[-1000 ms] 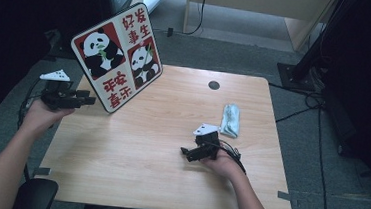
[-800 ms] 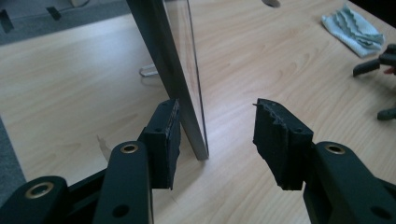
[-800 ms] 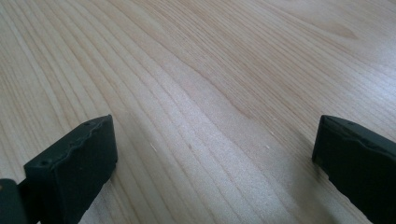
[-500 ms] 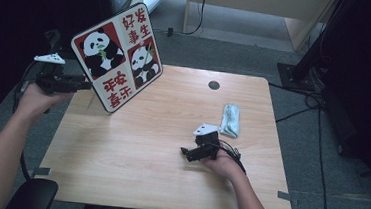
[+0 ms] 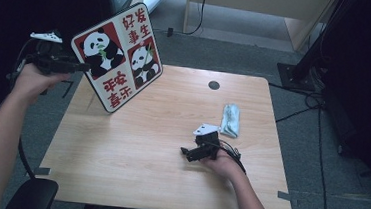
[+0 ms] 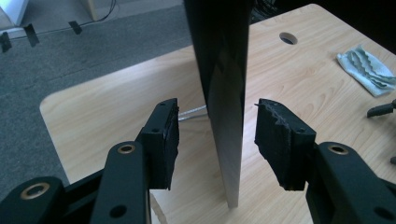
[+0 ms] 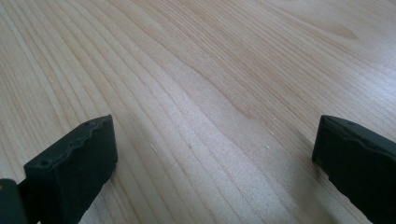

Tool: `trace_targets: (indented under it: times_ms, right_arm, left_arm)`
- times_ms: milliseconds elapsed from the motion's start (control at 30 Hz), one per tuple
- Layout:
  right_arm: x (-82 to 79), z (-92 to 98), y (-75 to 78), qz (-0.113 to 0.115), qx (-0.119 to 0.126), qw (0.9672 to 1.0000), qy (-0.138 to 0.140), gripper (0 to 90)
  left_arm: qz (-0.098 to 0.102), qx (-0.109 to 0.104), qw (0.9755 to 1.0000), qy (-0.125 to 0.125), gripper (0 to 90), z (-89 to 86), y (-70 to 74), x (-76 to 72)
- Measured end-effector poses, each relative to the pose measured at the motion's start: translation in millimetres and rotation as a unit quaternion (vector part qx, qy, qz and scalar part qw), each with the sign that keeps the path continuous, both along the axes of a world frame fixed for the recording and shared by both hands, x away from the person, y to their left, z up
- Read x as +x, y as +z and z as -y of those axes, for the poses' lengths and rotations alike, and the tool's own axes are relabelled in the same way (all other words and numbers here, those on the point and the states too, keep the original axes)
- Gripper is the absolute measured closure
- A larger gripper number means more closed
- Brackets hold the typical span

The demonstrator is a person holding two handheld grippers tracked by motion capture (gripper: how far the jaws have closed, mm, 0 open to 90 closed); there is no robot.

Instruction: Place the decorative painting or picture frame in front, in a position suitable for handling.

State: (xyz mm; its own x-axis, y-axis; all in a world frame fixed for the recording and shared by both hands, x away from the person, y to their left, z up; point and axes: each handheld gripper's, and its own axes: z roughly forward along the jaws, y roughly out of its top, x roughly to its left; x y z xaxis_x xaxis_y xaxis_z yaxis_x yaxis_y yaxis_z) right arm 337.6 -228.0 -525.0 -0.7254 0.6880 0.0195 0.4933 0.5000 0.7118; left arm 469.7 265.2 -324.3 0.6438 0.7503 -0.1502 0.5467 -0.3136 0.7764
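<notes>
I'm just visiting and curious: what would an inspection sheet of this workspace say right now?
Surface: wooden table, with a round hole.
Job's things: panda sign stands tilted at the table's far left.
Clutter: folded pale cloth.
Grippers: left gripper open, sign's edge between its jaws, pads apart from it; right gripper open, low over bare wood.
Cables: one trails from each gripper; more on the floor.
Surroundings: grey carpet, dark stands.

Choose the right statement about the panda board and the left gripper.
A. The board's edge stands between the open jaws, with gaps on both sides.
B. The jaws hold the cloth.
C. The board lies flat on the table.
A: in the left gripper view, the board stands edge-on inside the left gripper, whose pads do not touch it.
</notes>
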Motion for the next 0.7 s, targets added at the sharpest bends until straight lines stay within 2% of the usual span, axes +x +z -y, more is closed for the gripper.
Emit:
trace_targets:
  times_ms: [67,333,467,700]
  right_arm:
    - [0.0,0.0,0.0,0.0,0.0,1.0,0.0,0.1]
    - [0.1,0.2,0.0,0.001,-0.001,1.0,-0.001,0.1]
    - [0.1,0.1,0.0,0.0,0.0,1.0,0.0,0.1]
    - [0.0,0.2,0.1,0.0,0.001,1.0,0.0,0.1]
  left_arm:
    - [0.003,0.005,1.0,-0.003,49.7,3.5,10.0,7.4]
    - [0.011,0.01,0.9998,-0.009,50.7,13.2,34.1,29.3]
    - [0.013,0.013,0.9998,-0.011,51.1,18.8,44.2,38.9]
    - [0.008,0.033,0.9993,-0.016,52.5,28.1,57.0,57.1]
